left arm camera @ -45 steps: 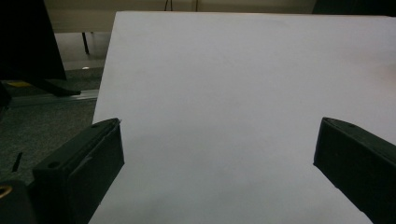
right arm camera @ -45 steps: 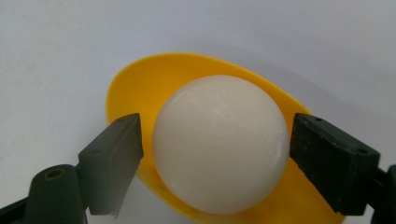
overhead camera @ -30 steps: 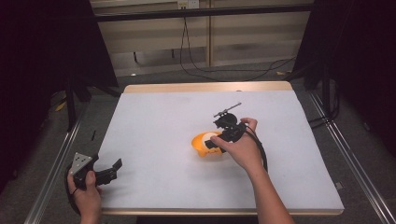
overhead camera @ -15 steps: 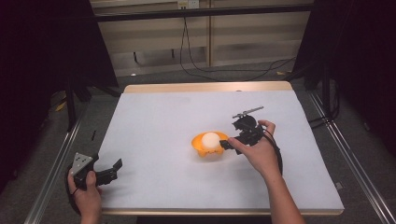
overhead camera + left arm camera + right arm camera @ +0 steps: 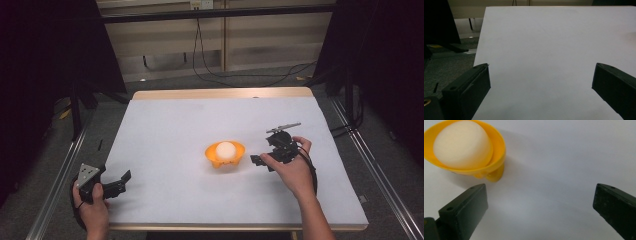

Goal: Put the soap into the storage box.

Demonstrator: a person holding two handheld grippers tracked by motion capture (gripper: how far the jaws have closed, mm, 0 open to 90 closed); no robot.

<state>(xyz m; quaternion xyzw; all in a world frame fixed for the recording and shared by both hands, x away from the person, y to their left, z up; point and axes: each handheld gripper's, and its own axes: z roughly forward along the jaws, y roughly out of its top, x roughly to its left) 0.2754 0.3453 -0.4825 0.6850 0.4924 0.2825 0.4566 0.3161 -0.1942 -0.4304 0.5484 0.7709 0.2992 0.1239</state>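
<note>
On the white-topped table (image 5: 175, 130) we see a shallow orange plastic bowl (image 5: 225, 156) near the centre, holding a pale cream ball (image 5: 226, 149). The right claw (image 5: 260, 160), released, sits just beside it; the left claw (image 5: 122, 181), also released, rests at the near-left corner.

A white rectangular tabletop (image 5: 190, 130) with a pale wooden edge along its far side stands on grey carpeted floor (image 5: 165, 80). Black cables (image 5: 210, 65) trail across the floor beyond it, before a beige slatted wall (image 5: 260, 35).
</note>
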